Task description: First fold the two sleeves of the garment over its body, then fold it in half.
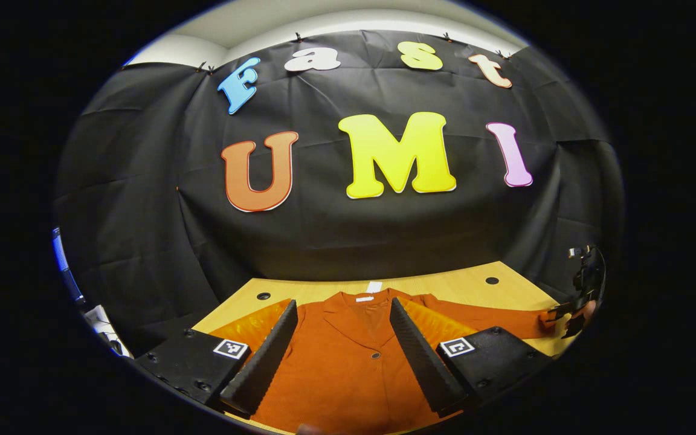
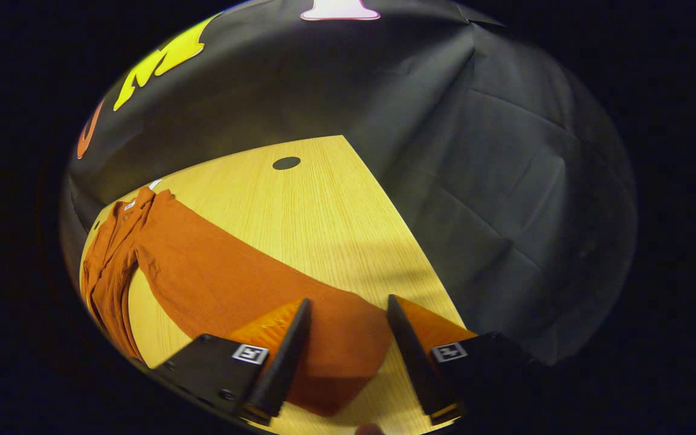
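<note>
Garment [image 1: 348,362]: orange, buttoned jacket, laid flat and face up on the table [image 1: 463,284], collar toward the wall; not yet folded, both sleeves judged still out to the sides. Left gripper [image 1: 339,353]: fingers spread wide, poised over the jacket's chest, the button between and ahead of them, nothing pinched; likely parked there until its own sleeve's turn comes. Right gripper [image 2: 345,356]: fingers spread, straddling the sleeve [image 2: 233,278] near its cuff end, cloth lying between the fingers; whether the tips touch the fabric cannot be told. Placement suggests readiness to pinch the cuff and carry it across onto the body, which lies ahead and to this tool's left. In the left gripper view, the right gripper [image 1: 577,302] shows far off to the right, at the sleeve's outer end. Table: pale wood, with a dark round hole [image 2: 286,162] ahead of the right tool, well apart from the sleeve.
</note>
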Demonstrator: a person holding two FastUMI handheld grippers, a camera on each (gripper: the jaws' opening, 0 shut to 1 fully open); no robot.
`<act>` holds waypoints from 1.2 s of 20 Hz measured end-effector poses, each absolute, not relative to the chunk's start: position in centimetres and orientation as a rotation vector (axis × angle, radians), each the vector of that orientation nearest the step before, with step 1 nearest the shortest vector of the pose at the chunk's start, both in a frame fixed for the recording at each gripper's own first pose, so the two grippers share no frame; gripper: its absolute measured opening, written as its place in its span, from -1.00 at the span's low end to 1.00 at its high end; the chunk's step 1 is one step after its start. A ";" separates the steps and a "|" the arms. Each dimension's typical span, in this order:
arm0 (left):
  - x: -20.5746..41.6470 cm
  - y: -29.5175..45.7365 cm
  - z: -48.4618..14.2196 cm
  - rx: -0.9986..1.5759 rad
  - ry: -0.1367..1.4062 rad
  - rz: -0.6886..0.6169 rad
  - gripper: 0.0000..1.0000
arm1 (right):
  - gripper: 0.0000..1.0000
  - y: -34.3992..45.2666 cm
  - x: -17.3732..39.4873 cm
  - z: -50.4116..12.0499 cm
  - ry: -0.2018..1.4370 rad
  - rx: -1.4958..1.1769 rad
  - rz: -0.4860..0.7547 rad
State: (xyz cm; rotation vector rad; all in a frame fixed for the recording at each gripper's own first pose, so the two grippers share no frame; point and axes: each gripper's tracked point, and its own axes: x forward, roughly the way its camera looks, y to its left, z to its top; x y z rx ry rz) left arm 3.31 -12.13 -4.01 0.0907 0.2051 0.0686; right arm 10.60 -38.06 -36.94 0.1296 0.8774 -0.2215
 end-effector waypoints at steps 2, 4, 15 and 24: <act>3.3 -11.8 -4.3 0.084 0.212 0.069 0.98 | -0.16 -36.6 11.1 -36.9 0.877 0.149 -0.189; 3.4 -11.3 -4.5 0.081 0.221 0.071 0.98 | -0.89 -36.5 11.3 -36.8 0.887 0.169 -0.220; 2.6 -7.0 -4.6 0.063 0.214 0.100 0.98 | -0.99 -33.2 15.0 -27.7 0.765 0.276 -0.241; 1.0 -0.4 -5.1 0.039 0.174 0.123 0.99 | -0.99 -19.1 21.2 -15.8 0.701 0.324 -0.172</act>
